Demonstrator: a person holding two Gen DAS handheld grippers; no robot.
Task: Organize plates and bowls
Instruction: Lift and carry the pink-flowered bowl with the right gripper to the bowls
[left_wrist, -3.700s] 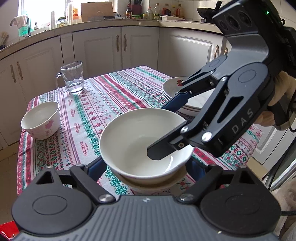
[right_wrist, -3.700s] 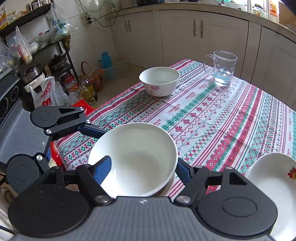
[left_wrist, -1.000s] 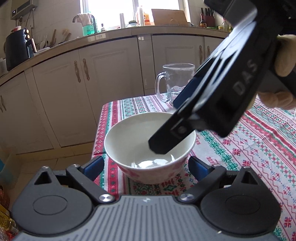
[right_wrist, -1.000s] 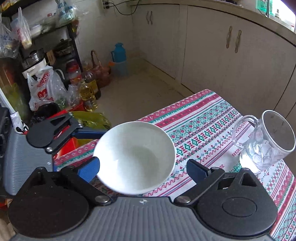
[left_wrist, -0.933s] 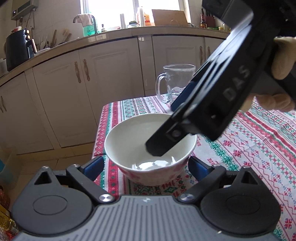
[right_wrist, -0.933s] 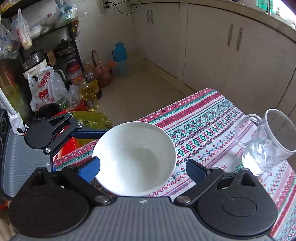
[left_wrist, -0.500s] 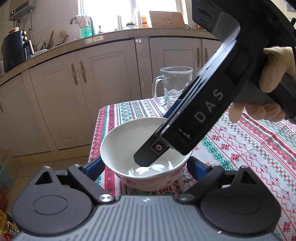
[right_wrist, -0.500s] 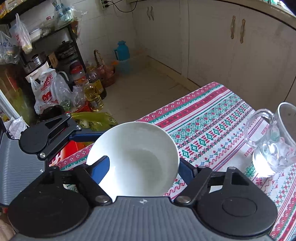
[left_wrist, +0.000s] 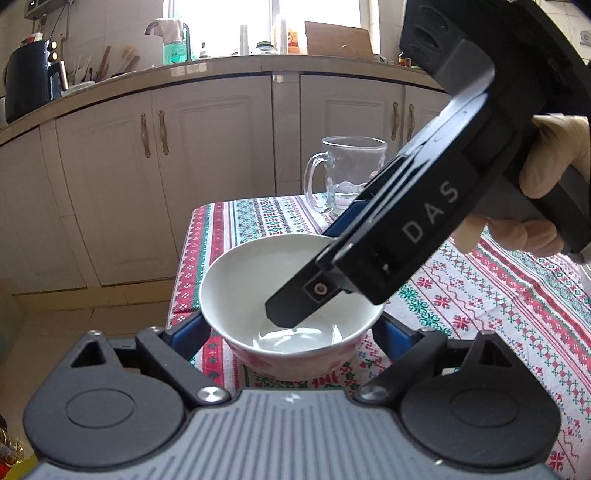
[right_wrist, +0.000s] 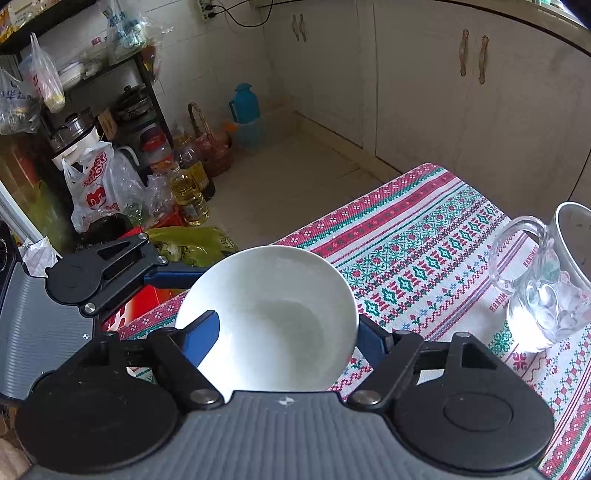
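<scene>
The desk (left_wrist: 480, 295) wears a striped patterned cloth, and the bowl (left_wrist: 251, 280) stands upright at its near left corner, close to both edges.

The left gripper (left_wrist: 291, 332) points at the bowl from the near side. Its fingers (left_wrist: 184, 330) are spread wide, one at the bowl's left flank and one at its right. They have just been closing with the bowl between them. The blue pads sit right against its sides, but I cannot tell if they press on it.

Behind the bowl and to the right, well apart from it, a glass mug (left_wrist: 351, 173) stands upright on the cloth.

The right gripper (left_wrist: 306, 273) slants down from the upper right, held by a gloved hand (left_wrist: 546, 173). It has just been closing too. One of its fingers dips inside the bowl and the other lies at the outside of the rim, so the wall is between them. I cannot tell if the wall is pinched.
</scene>
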